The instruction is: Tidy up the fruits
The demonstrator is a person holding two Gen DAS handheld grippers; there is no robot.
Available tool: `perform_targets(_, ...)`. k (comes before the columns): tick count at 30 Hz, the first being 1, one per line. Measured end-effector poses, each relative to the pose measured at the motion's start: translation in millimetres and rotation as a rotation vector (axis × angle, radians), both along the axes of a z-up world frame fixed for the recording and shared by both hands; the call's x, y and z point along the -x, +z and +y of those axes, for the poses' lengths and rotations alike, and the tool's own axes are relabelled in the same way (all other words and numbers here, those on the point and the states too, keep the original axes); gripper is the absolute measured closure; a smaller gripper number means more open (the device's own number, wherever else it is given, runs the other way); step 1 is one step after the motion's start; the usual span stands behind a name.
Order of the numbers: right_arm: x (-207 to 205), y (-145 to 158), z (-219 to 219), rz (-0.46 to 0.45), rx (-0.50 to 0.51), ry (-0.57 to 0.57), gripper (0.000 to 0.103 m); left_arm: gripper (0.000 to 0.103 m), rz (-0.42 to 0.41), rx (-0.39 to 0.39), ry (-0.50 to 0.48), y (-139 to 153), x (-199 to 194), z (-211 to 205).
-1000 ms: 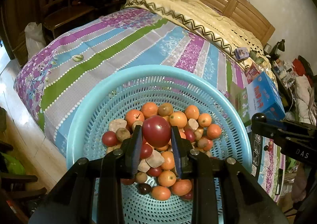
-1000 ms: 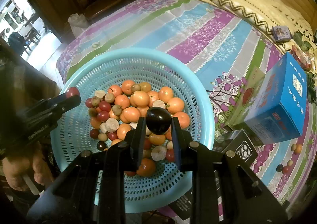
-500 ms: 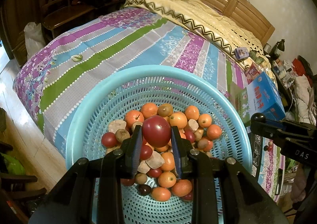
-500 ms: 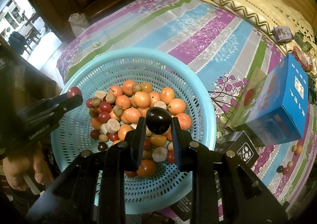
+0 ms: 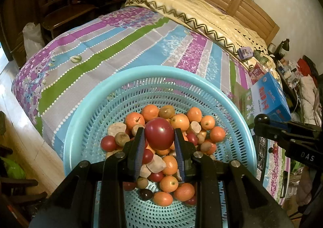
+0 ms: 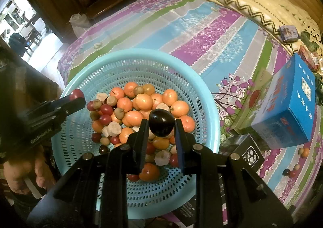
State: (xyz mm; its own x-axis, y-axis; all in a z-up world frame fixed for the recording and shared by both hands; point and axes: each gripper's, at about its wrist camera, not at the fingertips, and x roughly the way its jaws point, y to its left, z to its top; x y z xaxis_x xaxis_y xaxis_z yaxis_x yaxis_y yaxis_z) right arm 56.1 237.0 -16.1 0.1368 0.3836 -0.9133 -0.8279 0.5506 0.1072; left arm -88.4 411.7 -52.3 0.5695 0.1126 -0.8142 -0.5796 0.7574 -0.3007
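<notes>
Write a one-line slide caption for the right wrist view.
Right gripper holds a dark plum above a blue basket of mixed fruit.

a round turquoise basket point(image 5: 84, 127) with a perforated wall sits on the bed, holding a heap of oranges point(image 6: 144, 101), small red fruits point(image 6: 106, 109) and brownish ones, while a red plum point(image 5: 159, 136) and a dark plum point(image 6: 161, 123) are pinched above the pile.

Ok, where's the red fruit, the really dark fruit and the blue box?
red fruit point(image 5: 159, 136): left wrist view, middle of its shiny front, between the gripper's fingers.
dark fruit point(image 6: 161, 122): right wrist view, middle of its glossy skin.
blue box point(image 6: 290, 107): right wrist view, its blue top face.
</notes>
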Motion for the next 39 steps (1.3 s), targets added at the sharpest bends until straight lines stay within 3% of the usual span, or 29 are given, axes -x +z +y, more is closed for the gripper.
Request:
perform_targets(13, -4, -3, -1, 0.011, -0.008, -0.008, 0.076, 0.074, 0.015, 0.002, 0.009, -5, -2, 3)
perform_targets(21, -5, -4, 0, 0.016, -0.007, -0.007, 0.076, 0.047, 0.017, 0.007, 0.009, -7, -4, 3)
perform_targets(23, -5, -4, 0, 0.015, -0.011, -0.008, 0.066, 0.041, 0.016, 0.01, 0.01, -7, -4, 3)
perform_targets(25, -5, -1, -1, -0.001, -0.022, -0.016, 0.035, 0.037, 0.018, 0.006, 0.02, -7, -4, 4)
perform_targets(27, -5, 3, -2, -0.034, -0.03, -0.031, 0.026, 0.035, 0.016, 0.008, 0.03, -7, -3, 6)
perform_targets(39, -10, 4, -4, -0.032, -0.036, -0.033, 0.026, 0.035, 0.016, 0.016, 0.036, -9, -4, 11)
